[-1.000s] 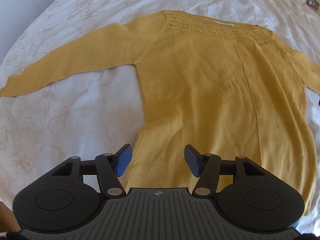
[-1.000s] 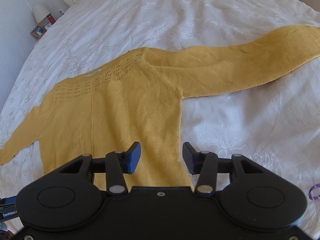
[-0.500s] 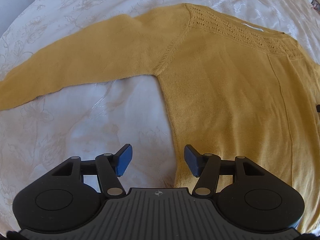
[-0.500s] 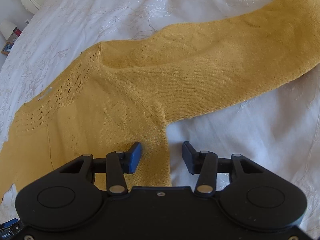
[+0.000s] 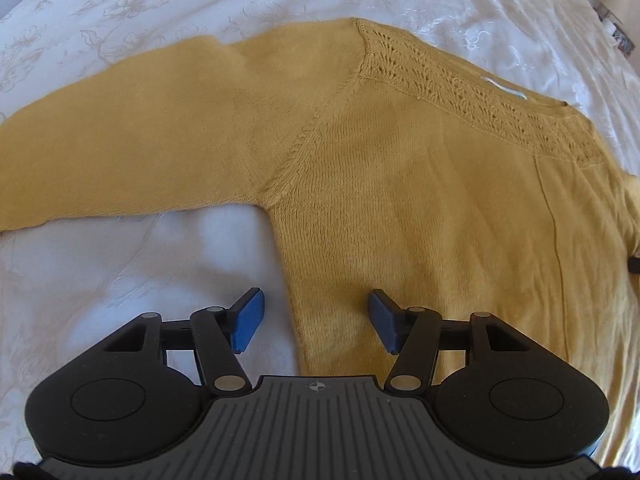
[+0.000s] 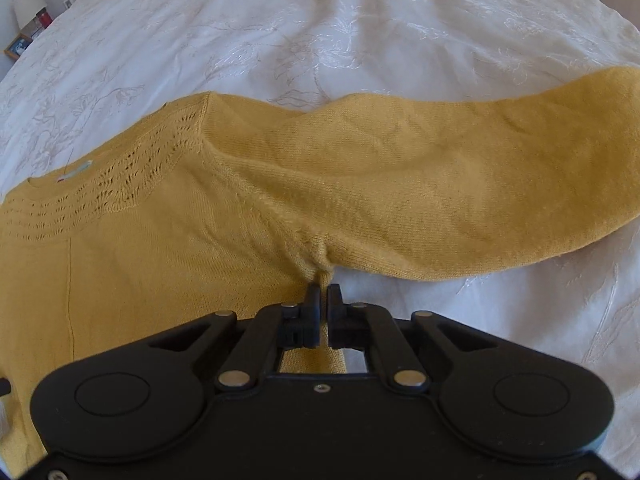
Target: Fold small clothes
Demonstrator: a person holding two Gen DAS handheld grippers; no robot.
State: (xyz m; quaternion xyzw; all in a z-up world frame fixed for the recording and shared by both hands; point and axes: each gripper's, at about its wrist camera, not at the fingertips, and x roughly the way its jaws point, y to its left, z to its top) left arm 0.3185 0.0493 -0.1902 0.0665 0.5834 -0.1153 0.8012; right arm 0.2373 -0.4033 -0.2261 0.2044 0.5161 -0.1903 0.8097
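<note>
The mustard sweater (image 5: 400, 208) lies flat on the white embroidered bedspread (image 6: 320, 40), sleeves spread wide, cuffs and hem cut off by the frame edges. There's a small pale tag (image 5: 506, 88) at the neckline, too blurry to read. The right gripper (image 6: 323, 292) just closed, pinching knit at the armpit. The left gripper (image 5: 316, 320) hangs open over the sweater's side edge, not touching anything.

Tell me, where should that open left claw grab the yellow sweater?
Probably the side edge just below the armpit, coming down from above. The sweater lies flat on the bedspread, and that edge already runs between the open left gripper pads. The right gripper is pinched on its own armpit, a matching hold.
</note>
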